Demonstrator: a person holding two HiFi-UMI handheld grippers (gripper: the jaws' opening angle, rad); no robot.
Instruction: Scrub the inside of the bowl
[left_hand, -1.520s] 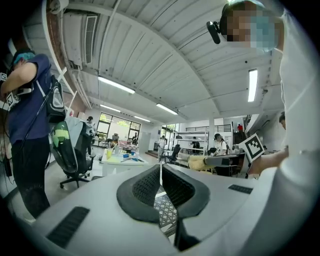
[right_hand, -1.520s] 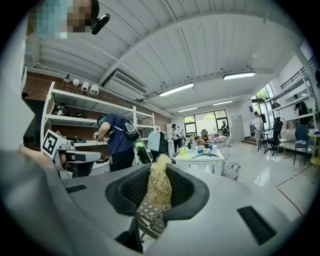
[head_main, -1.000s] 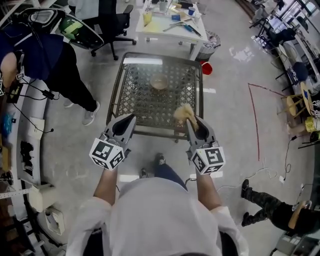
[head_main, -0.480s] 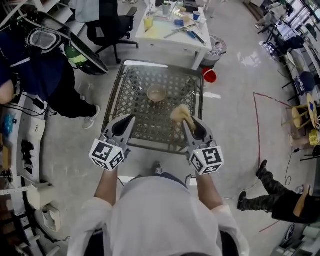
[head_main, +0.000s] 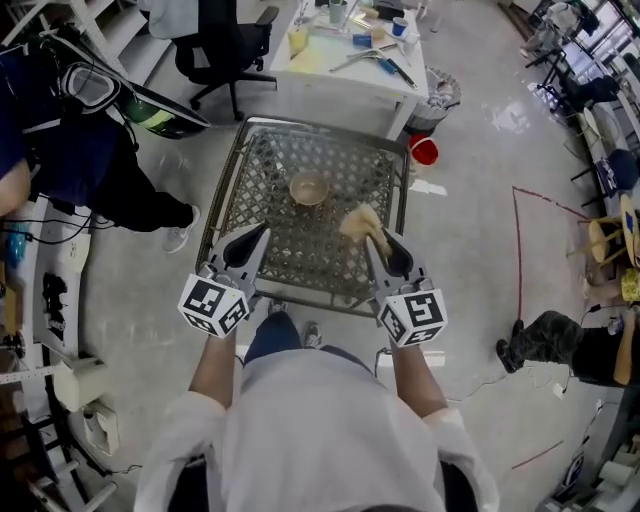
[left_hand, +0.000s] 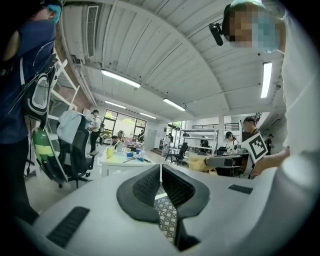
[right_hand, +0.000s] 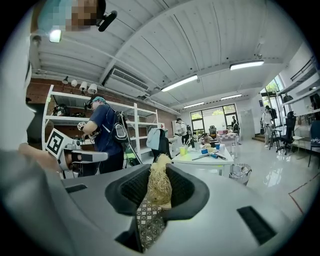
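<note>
Two grippers are held out level ahead of the person, side by side and well apart, their tips over the near part of the table (head_main: 262, 170). The left gripper (left_hand: 160, 168) has its jaws pressed together with nothing between them, so it is a spare hand for now; in my judgement it is meant to steady the bowl, and it would have to open first. The right gripper (head_main: 372, 240) is clamped on a scrubber (head_main: 362, 222), a straw-coloured fibrous wad pinched low between the pads so that most of it sticks out past the tips, which leaves the working end free to reach down into a rounded hollow. Further on, the bowl (head_main: 309, 187) stands upright on the lattice top, about midway across and toward the far side, mouth up, apart from both grippers and a little to the left of the scrubber's line. It is too small in the head view to say whether anything lies inside. Scrubbing looks not yet begun: this reads as the approach. A light bowl on open metal lattice may skid under a push, hence the case for a second hold. Beyond the table stand a white desk (head_main: 330, 60) with cups and tools and, at its far right corner, a red bucket (head_main: 424, 151).
</note>
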